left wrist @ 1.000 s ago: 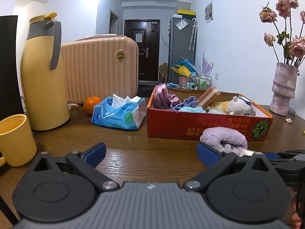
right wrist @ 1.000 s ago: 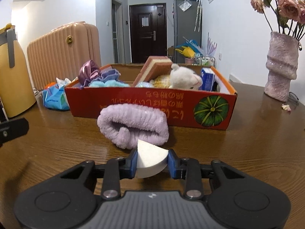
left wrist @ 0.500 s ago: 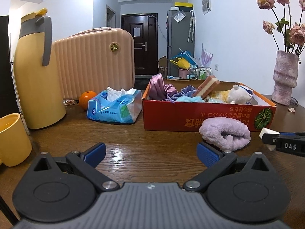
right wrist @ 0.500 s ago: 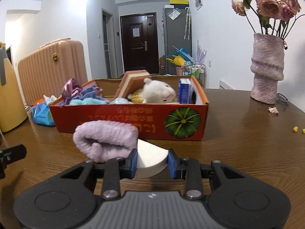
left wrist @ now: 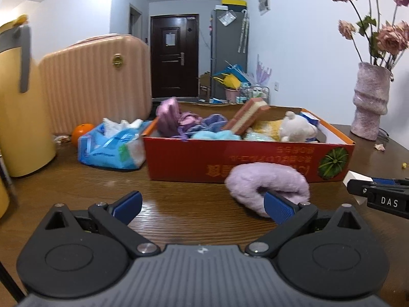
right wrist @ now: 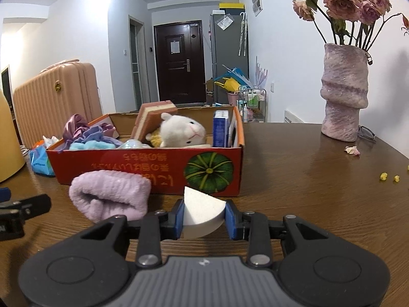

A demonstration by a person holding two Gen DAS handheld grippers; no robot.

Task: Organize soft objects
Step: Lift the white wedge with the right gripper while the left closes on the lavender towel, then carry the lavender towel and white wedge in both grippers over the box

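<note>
A red cardboard box (left wrist: 194,158) (right wrist: 143,162) on the wooden table holds soft things: purple and blue cloths, a layered sponge (right wrist: 153,119), a white plush toy (right wrist: 184,133). A fluffy lilac headband (left wrist: 268,181) (right wrist: 110,194) lies on the table in front of the box. My right gripper (right wrist: 204,218) is shut on a white wedge-shaped sponge (right wrist: 200,211), low over the table before the box's right end. My left gripper (left wrist: 203,206) is open and empty, its right fingertip just before the headband. The right gripper's tip (left wrist: 375,197) shows at the left view's right edge.
A yellow thermos (left wrist: 18,107) and a pink suitcase (left wrist: 94,81) stand at the left. A blue tissue pack (left wrist: 112,145) and an orange (left wrist: 81,131) lie left of the box. A purple vase with dried roses (right wrist: 345,94) stands at the right, with petals and crumbs nearby.
Both grippers have moved to the right along the table. The right gripper still holds the white sponge and has shifted from behind the headband toward the box's right end.
</note>
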